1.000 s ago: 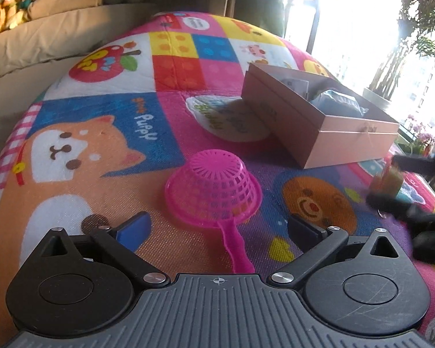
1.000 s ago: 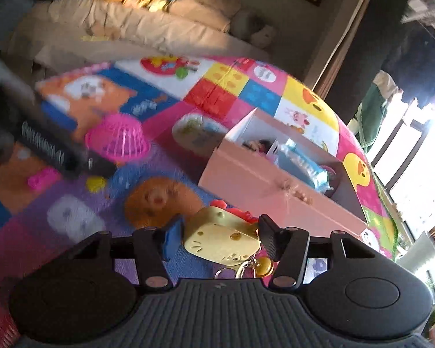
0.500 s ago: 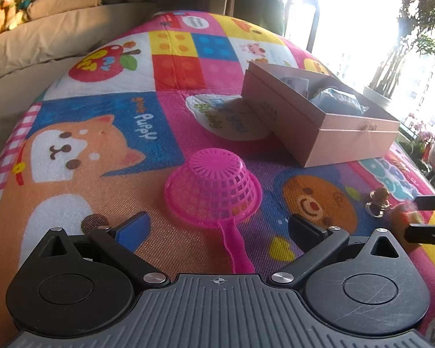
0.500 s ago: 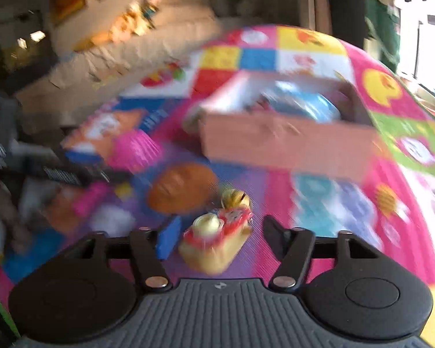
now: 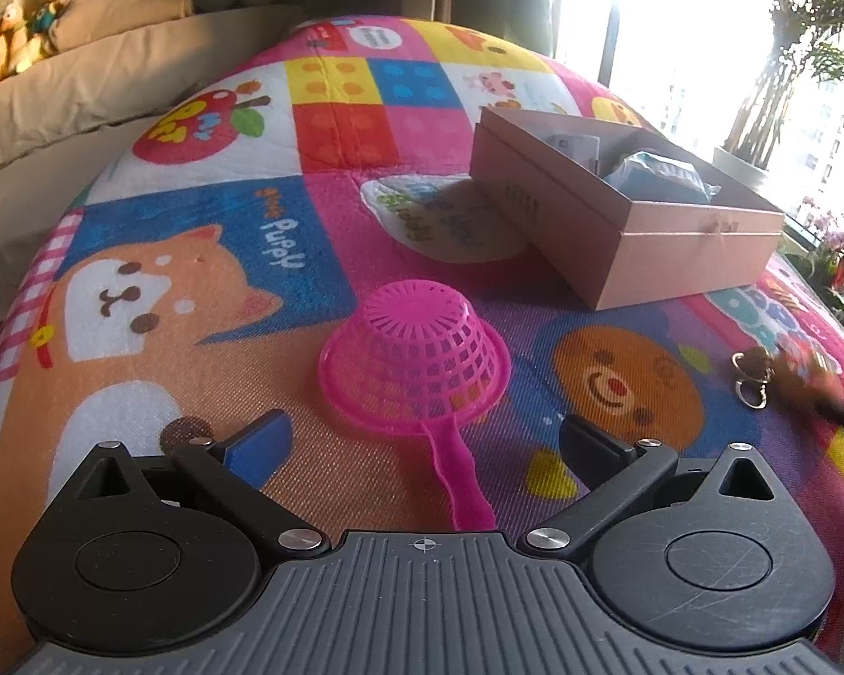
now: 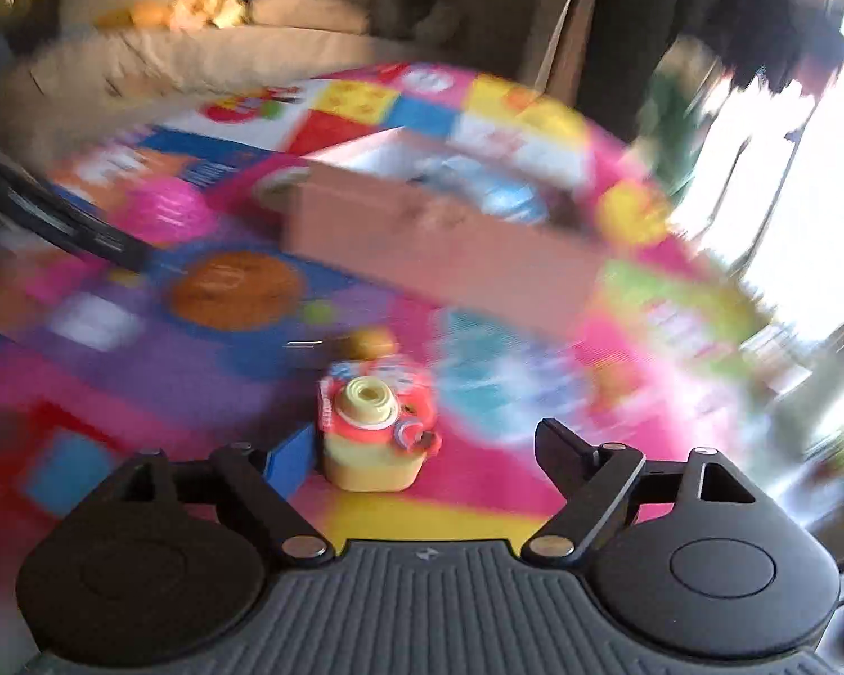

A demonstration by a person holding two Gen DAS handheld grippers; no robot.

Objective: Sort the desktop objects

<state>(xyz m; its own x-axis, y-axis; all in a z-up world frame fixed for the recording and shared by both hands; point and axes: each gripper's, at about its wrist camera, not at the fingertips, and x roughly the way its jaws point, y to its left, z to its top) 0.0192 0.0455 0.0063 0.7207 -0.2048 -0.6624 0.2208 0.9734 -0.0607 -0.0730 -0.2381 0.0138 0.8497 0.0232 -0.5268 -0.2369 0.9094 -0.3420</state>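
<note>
Tilting down over the cartoon play mat (image 6: 478, 484), the right claw (image 6: 422, 450) is opening; a second ago it gripped the yellow toy camera keychain (image 6: 374, 439), which now stands between its fingers, beside the blue pad. The left claw (image 5: 422, 450) gapes empty behind the upturned pink strainer (image 5: 416, 360), pink box (image 5: 619, 208) beyond.

My left gripper (image 5: 422, 450) hangs with its jaws wide apart over the cartoon play mat (image 5: 208, 292), the handle of an upturned pink strainer (image 5: 416, 360) running between them. Beyond the strainer and to its right sits an open pink box (image 5: 619, 225). Near the mat's right edge, level with the strainer, lies a blurred keyring toy (image 5: 759, 371).
</note>
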